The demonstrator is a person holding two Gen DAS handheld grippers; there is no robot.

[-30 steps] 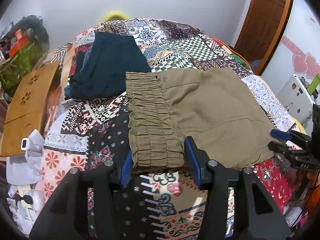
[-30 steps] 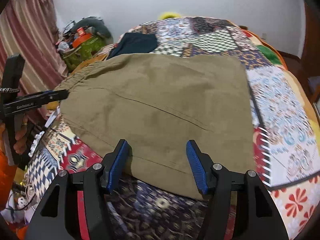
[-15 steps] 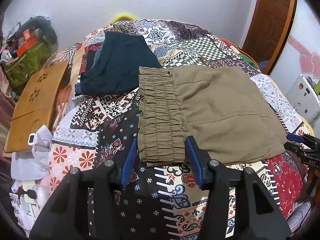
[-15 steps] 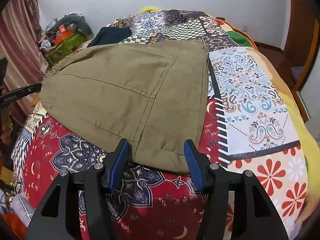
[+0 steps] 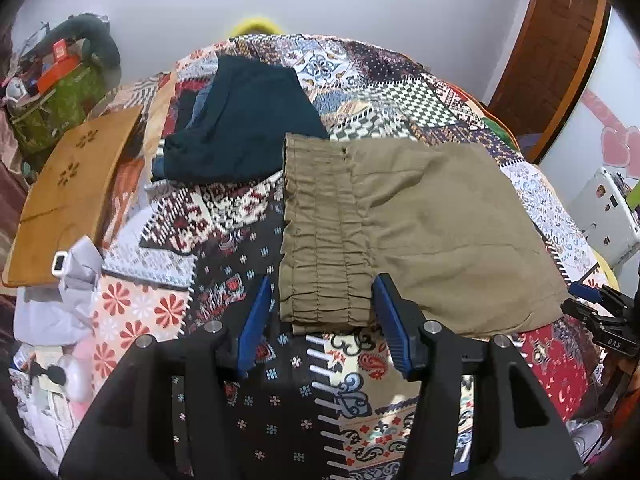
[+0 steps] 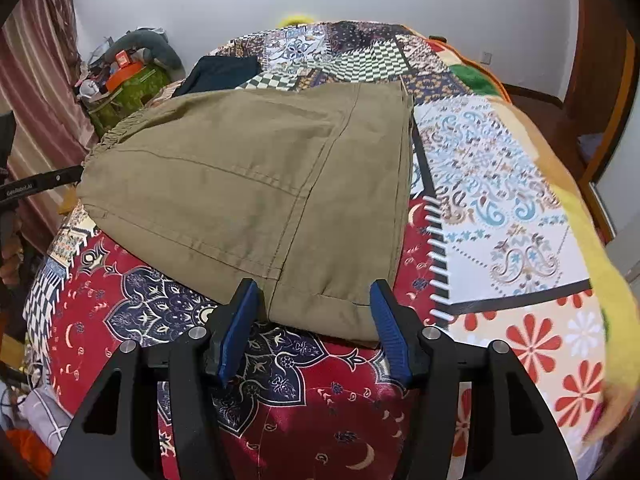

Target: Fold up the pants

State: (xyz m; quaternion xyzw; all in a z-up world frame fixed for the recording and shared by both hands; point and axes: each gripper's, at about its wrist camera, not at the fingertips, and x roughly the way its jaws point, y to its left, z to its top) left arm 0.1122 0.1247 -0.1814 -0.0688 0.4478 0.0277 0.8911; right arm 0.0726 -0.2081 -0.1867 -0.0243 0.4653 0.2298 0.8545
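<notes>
Olive pants (image 5: 432, 224) lie folded flat on the patchwork bedspread (image 5: 224, 264). The gathered elastic waistband (image 5: 320, 232) faces my left gripper (image 5: 322, 320), which is open with its blue pads either side of the waistband's near corner. In the right wrist view the pants (image 6: 256, 184) spread across the bed, and my right gripper (image 6: 316, 322) is open, straddling the near hem corner. The right gripper also shows at the far right of the left wrist view (image 5: 600, 312).
A folded dark teal garment (image 5: 244, 128) lies beyond the waistband. A wooden lap board (image 5: 68, 196) leans at the bed's left side, with grey cloth (image 5: 68, 288) below it. A green bag with clutter (image 5: 52, 92) stands at back left. A door (image 5: 560, 52) is at right.
Both grippers drew back toward the near edge of the pants. The right view swung from the middle of the pants to the hem corner. Both stayed open.
</notes>
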